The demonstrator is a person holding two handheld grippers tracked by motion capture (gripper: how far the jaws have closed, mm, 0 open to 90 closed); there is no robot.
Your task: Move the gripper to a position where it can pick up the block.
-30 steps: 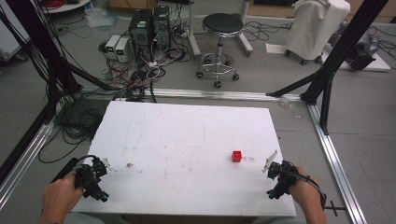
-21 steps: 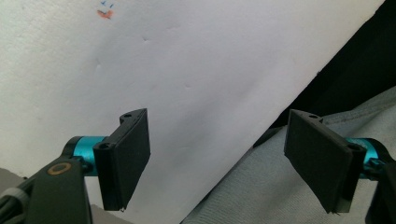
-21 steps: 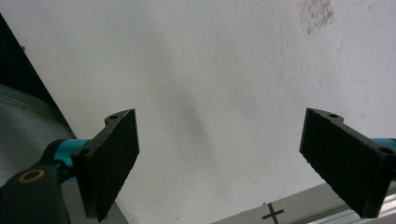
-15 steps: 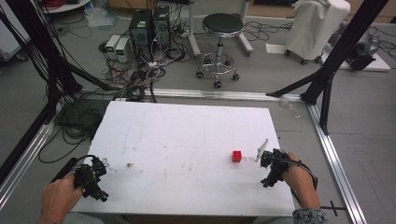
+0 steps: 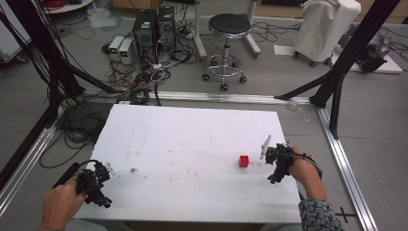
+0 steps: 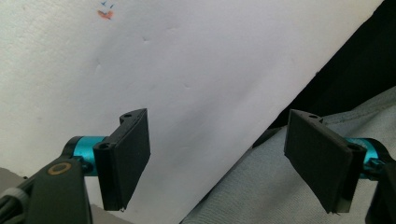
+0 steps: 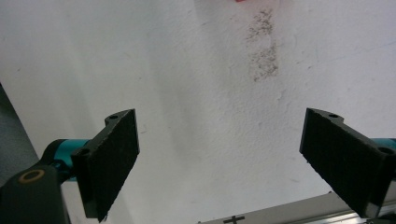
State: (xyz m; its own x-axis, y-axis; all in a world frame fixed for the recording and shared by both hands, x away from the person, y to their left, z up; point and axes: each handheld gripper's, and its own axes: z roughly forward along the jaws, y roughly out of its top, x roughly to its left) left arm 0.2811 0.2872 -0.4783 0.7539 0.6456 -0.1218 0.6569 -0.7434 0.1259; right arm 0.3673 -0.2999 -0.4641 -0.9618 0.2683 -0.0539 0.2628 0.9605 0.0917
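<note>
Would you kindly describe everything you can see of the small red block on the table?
The small red block is roughly cube-shaped, bright red, and looks like hard plastic; finer detail is too small to tell. It sits upright on the white table, right of centre toward the near edge. Nothing grips or touches it: the right gripper, jaws wide open, sits just to its right, apart from it.

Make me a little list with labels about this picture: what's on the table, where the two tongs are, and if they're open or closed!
table: white board, scuffed and marked
thing on it: one small red block, toward the right side
right tongs: just right of the red block, not touching it, jaws wide open, nothing between them
left tongs: at the near left corner of the table, jaws wide open, nothing between them
hands: one on each tongs, coming in from the near edge
behind the table: black stool, computer boxes and cables on the floor
</note>
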